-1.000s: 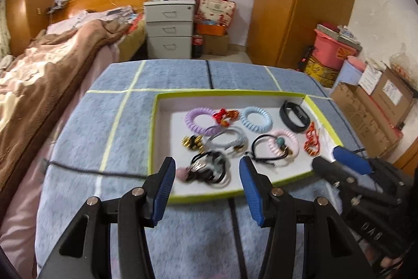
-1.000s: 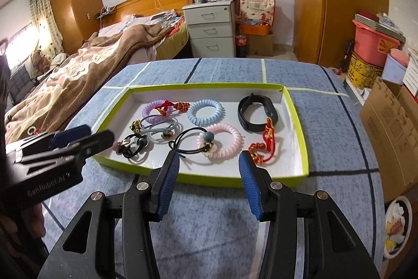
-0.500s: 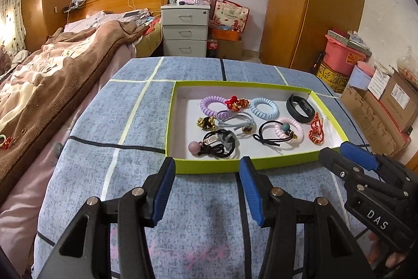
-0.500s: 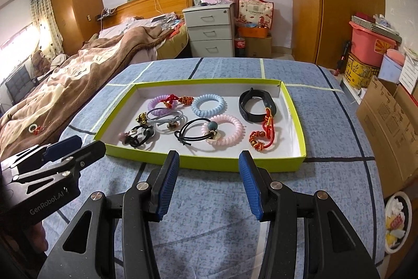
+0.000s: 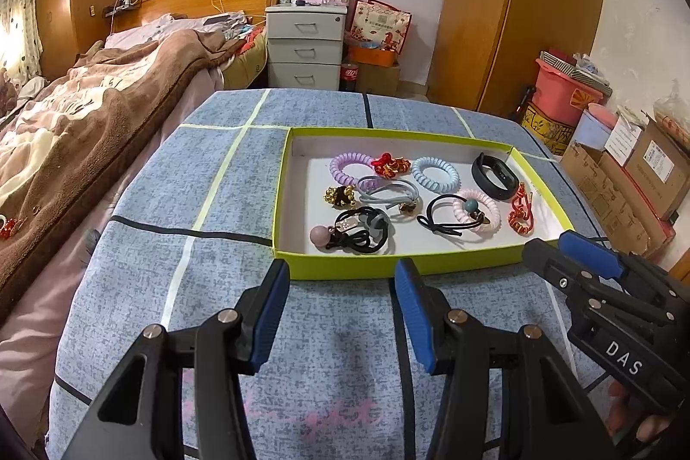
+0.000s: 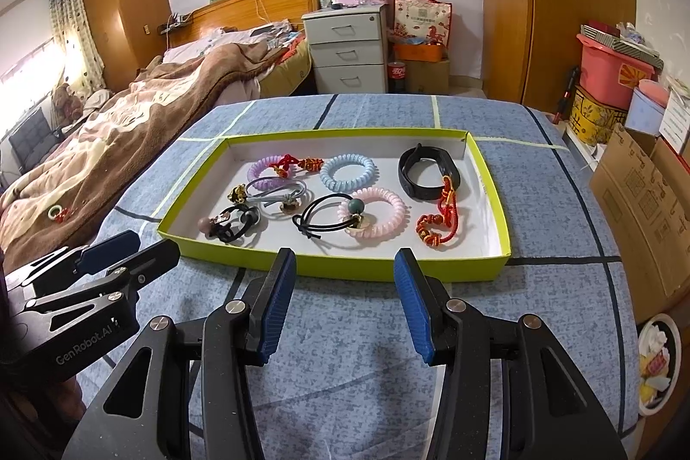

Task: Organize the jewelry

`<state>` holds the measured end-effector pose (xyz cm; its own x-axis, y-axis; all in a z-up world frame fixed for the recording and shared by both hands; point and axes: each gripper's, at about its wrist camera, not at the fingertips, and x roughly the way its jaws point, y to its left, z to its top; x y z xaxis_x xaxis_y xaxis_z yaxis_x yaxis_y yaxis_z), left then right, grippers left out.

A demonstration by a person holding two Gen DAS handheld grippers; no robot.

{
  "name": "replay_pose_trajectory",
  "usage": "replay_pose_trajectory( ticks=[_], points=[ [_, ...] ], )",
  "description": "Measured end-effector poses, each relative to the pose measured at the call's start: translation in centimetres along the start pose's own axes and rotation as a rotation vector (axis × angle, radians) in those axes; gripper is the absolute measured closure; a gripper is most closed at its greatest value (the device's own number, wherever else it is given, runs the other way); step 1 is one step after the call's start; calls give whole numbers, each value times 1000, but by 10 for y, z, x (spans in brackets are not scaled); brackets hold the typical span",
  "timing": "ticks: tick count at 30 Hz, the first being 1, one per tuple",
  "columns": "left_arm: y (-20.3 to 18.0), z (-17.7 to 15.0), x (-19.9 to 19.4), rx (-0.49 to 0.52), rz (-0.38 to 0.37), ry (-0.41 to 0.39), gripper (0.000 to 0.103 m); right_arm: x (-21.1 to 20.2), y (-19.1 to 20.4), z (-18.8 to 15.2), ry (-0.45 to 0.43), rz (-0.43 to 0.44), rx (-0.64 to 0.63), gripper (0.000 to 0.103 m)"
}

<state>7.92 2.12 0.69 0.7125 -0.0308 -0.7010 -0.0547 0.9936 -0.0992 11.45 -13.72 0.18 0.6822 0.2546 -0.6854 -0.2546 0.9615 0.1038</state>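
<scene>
A shallow lime-green tray (image 5: 388,268) (image 6: 345,271) lies on the blue cloth-covered table. It holds several hair ties and bracelets: a purple coil (image 5: 350,167), a blue coil (image 5: 434,174) (image 6: 347,170), a pink coil (image 6: 377,212), a black wristband (image 5: 494,176) (image 6: 427,172), a red knotted bracelet (image 6: 440,223) and black ties with a pink bead (image 5: 353,233). My left gripper (image 5: 340,313) is open and empty, in front of the tray's near wall. My right gripper (image 6: 344,305) is open and empty, also in front of the tray. Each gripper shows in the other's view.
A bed with a brown blanket (image 5: 86,123) stands left of the table. A grey drawer unit (image 5: 305,48) and a wooden wardrobe (image 5: 517,7) stand behind. Cardboard boxes (image 6: 647,201) and a pink bin (image 5: 565,93) sit on the right.
Both grippers have pulled back from the tray toward the near side of the table. The left one was over the tray's near edge and now sits short of it. Both stay open.
</scene>
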Motion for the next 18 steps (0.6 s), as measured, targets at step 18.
replay_pose_trajectory(
  ticks=[18],
  points=[
    [2, 0, -4, -14, -4, -7, 50, 0, 0, -1, 5, 3, 0, 55]
  ],
)
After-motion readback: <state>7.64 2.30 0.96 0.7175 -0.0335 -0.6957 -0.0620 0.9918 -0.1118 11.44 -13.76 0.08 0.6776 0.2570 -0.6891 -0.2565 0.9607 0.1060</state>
